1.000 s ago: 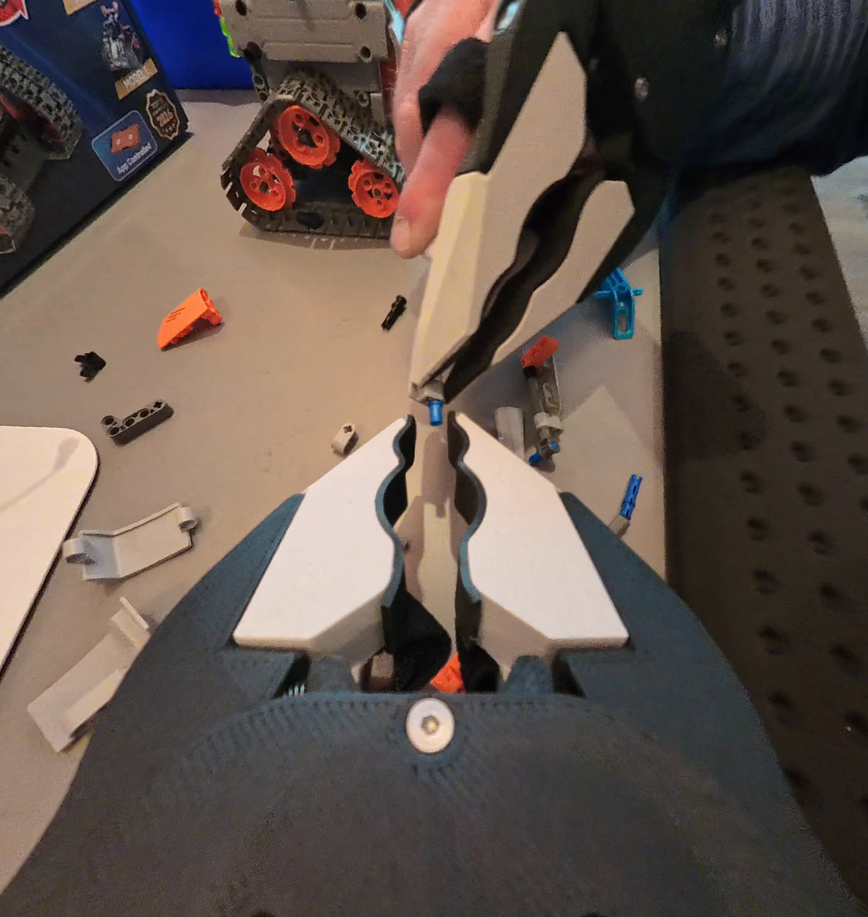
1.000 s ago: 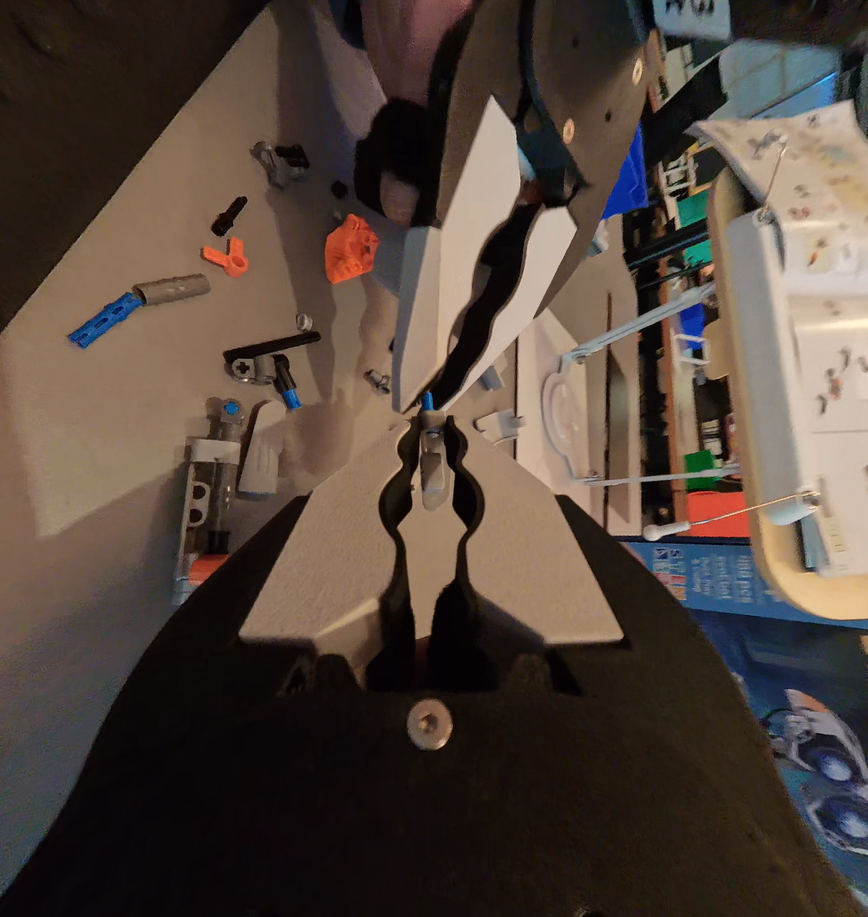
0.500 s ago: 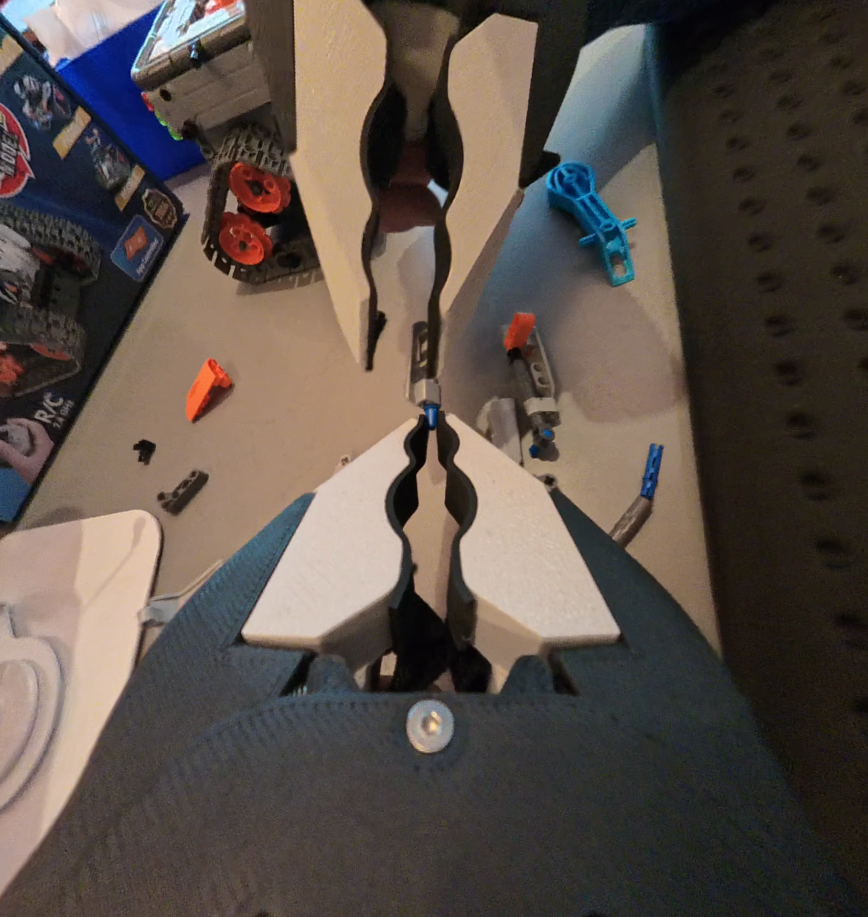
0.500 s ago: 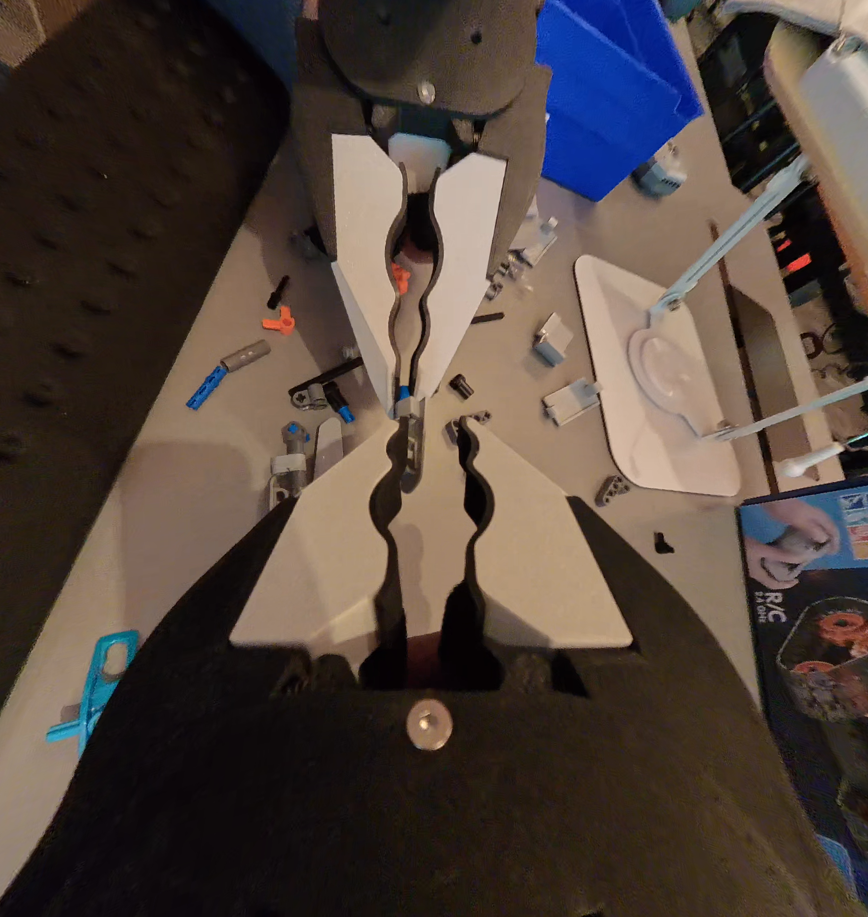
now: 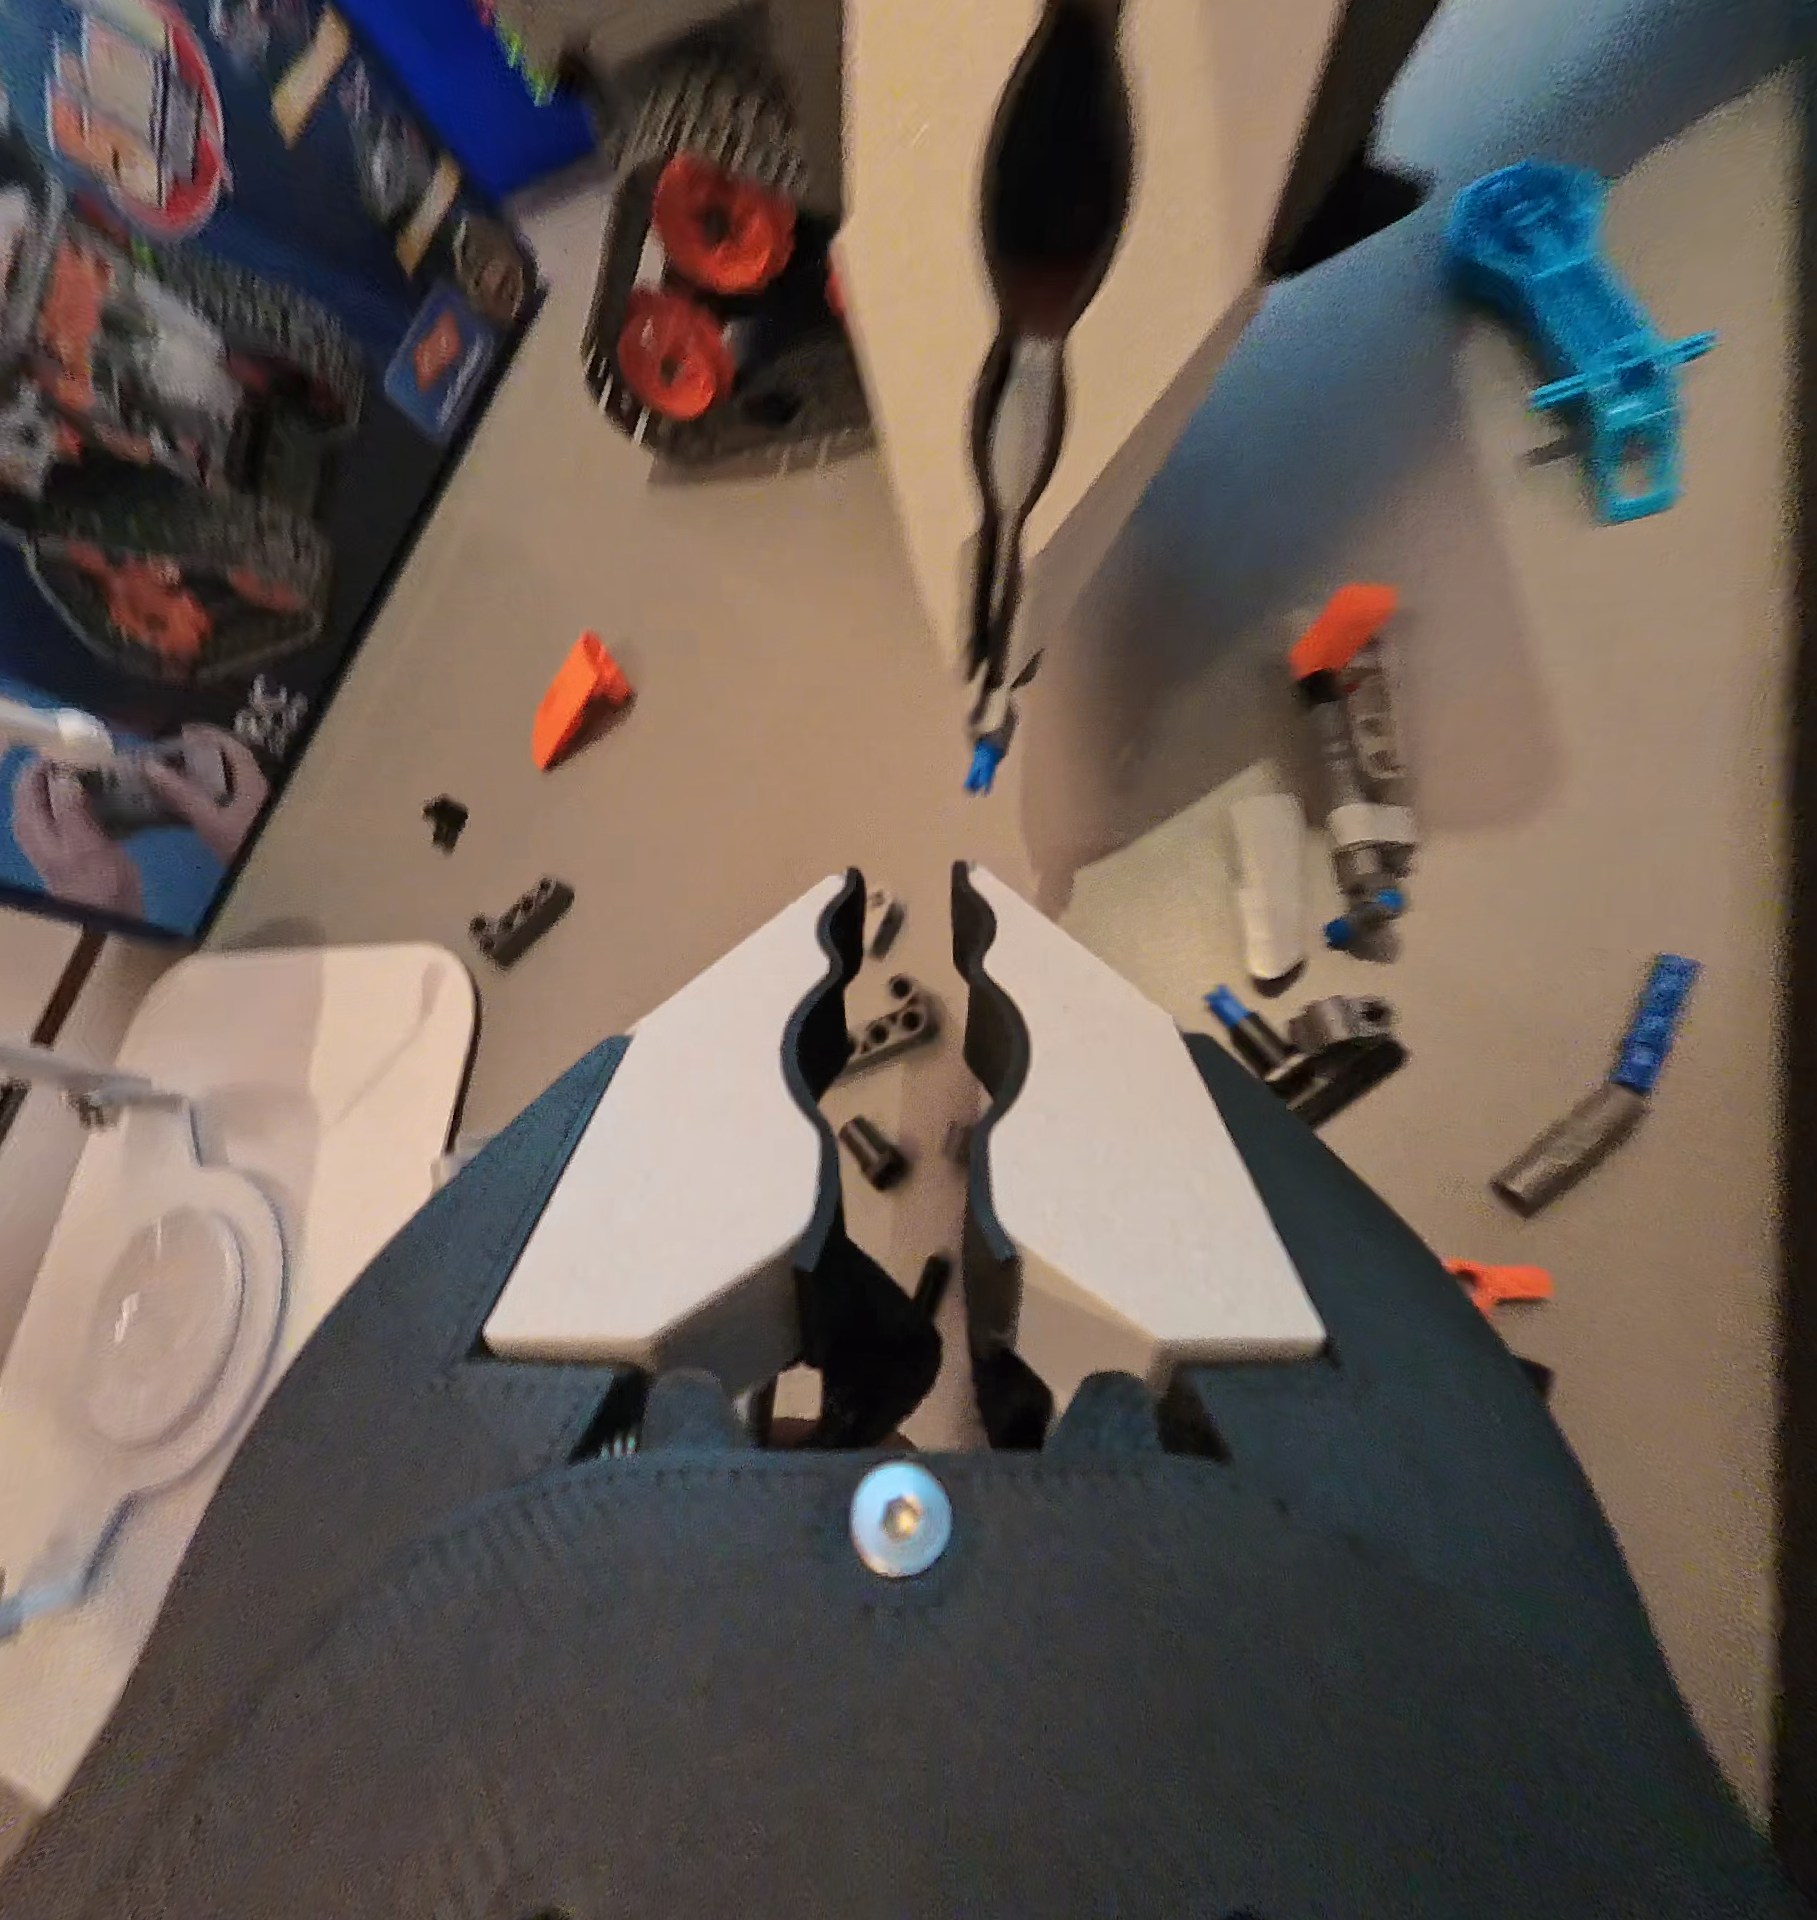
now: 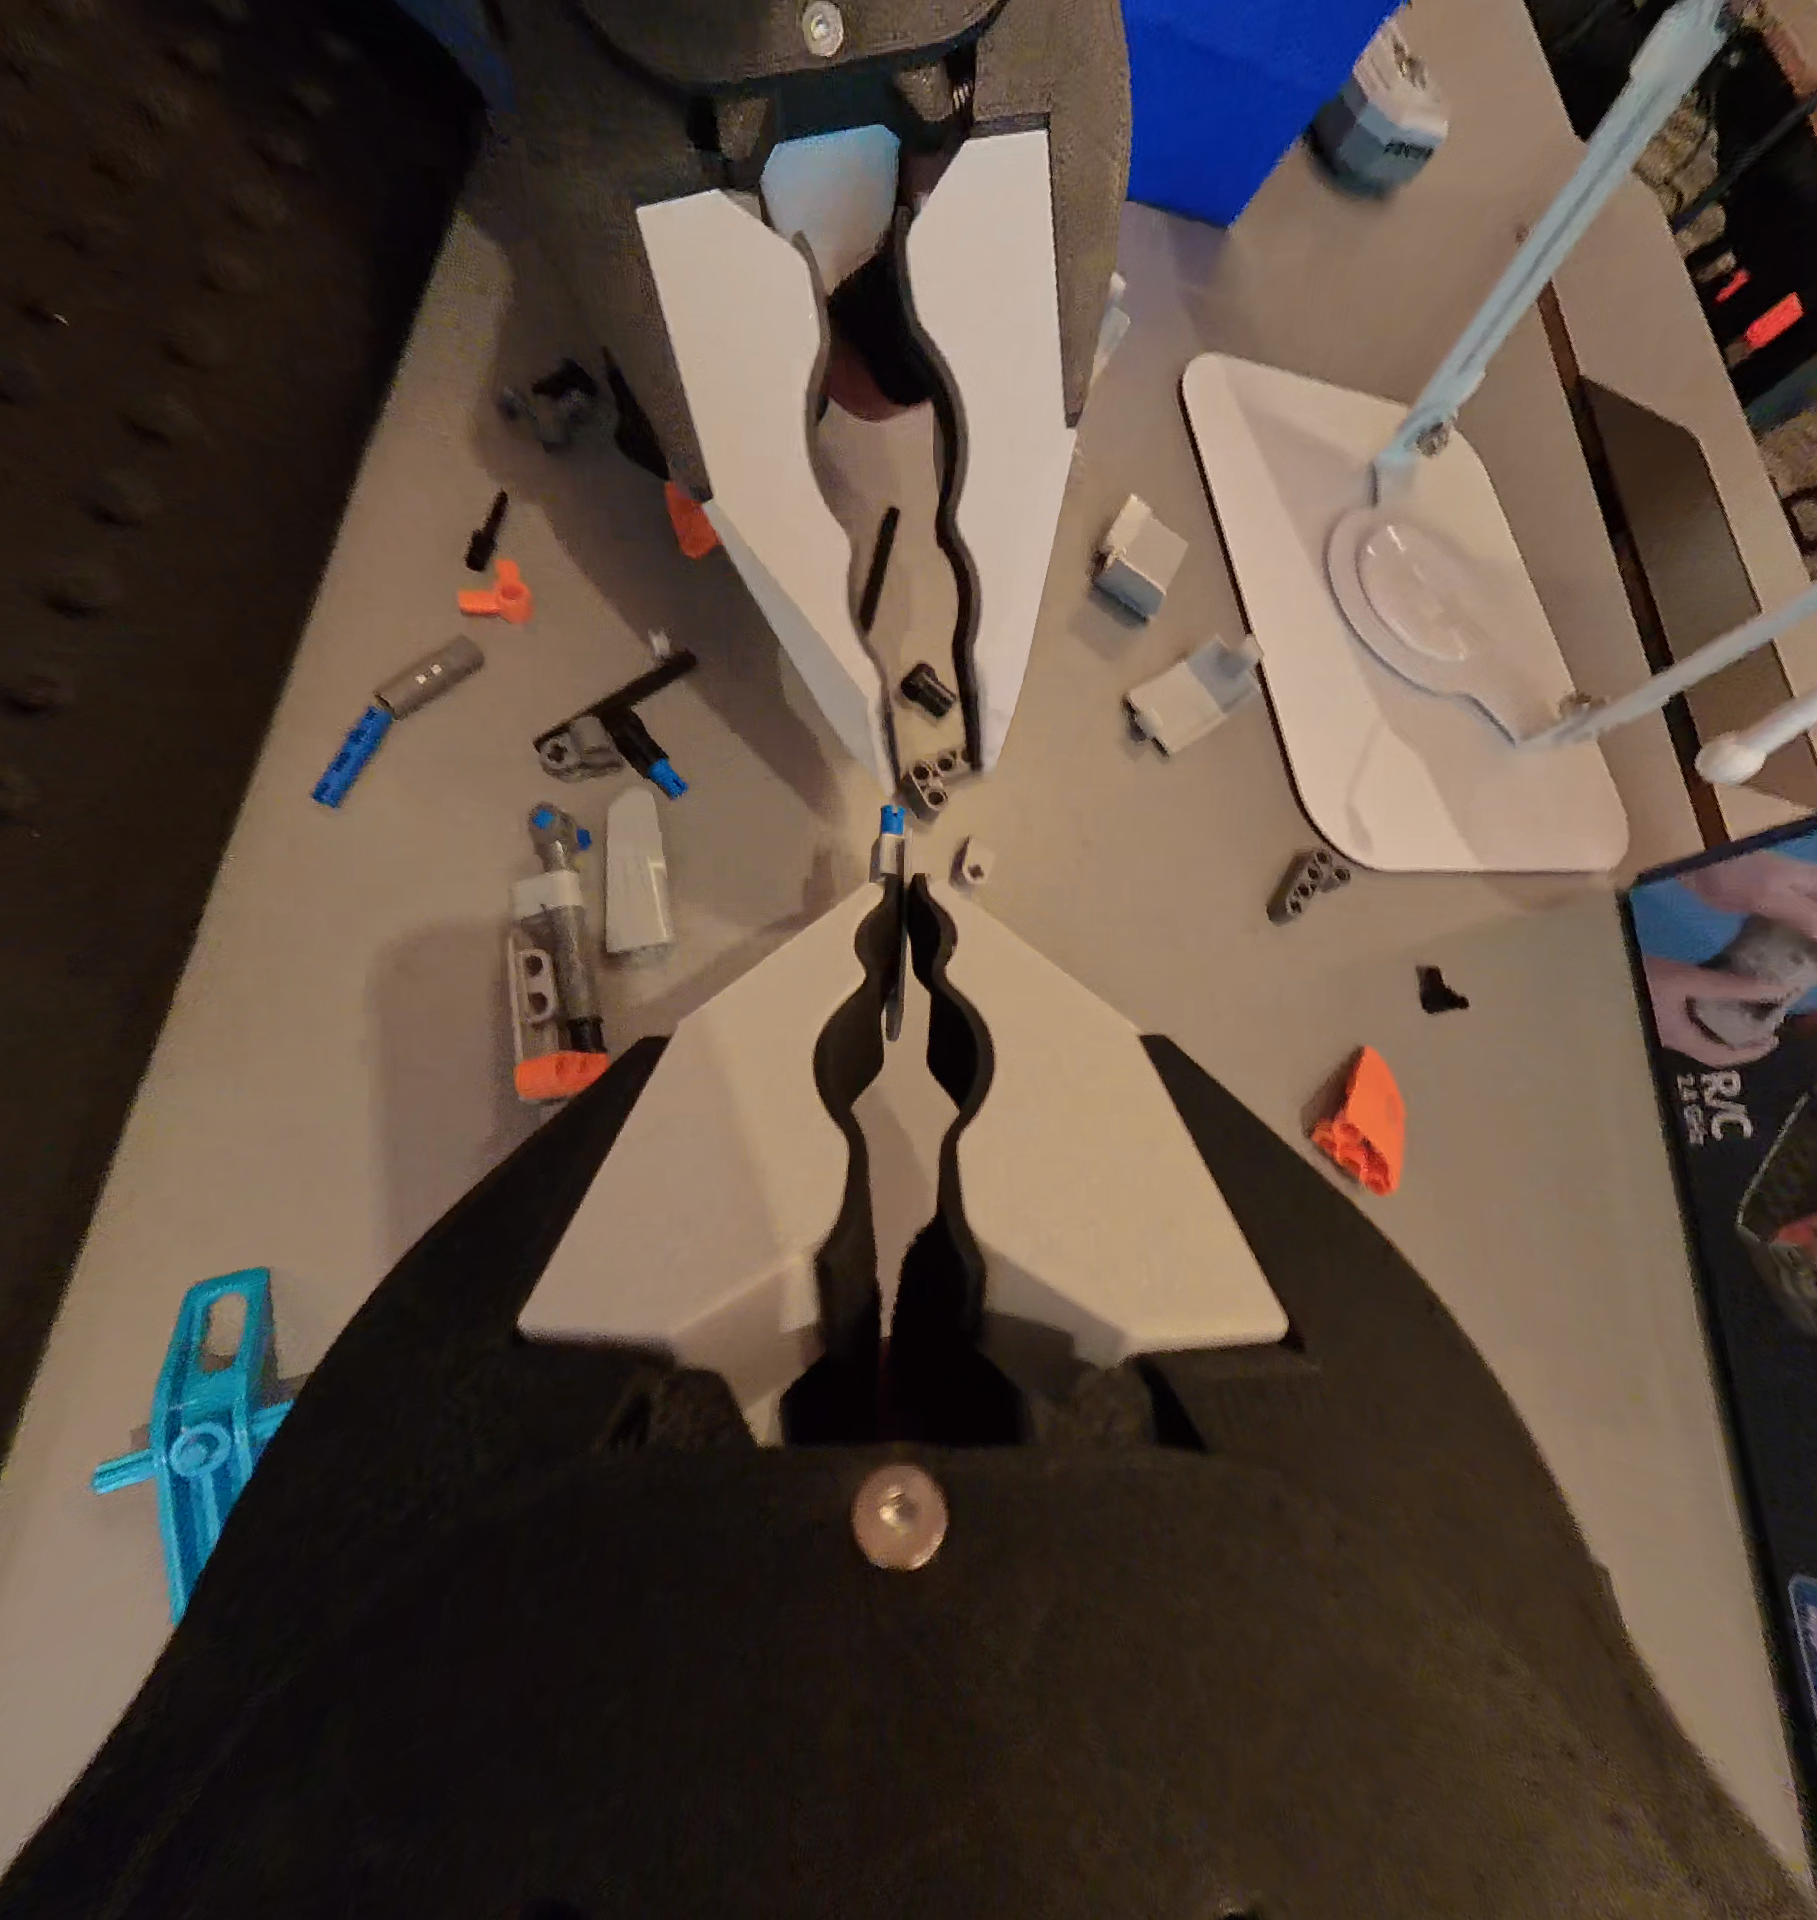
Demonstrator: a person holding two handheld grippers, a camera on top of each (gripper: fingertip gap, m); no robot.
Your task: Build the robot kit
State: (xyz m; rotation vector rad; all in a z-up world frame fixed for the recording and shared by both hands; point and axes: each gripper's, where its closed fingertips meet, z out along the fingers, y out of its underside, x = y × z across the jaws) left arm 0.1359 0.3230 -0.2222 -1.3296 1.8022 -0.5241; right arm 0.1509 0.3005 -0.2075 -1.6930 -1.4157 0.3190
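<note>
Your right gripper (image 6: 899,883) clamps a thin grey piece with a blue pin (image 6: 890,821), while your left gripper (image 5: 904,883), fingers apart, hangs empty above loose parts on the worktop (image 5: 779,644).

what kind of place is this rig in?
Probably a hobby or workshop table set up for building a toy kit. Loose building parts lie over the grey tabletop, a tracked vehicle stands half built, its kit box lies alongside, and a magnifier stand sits at the edge.

Beige tabletop (image 5: 779,582), dim warm light
</note>
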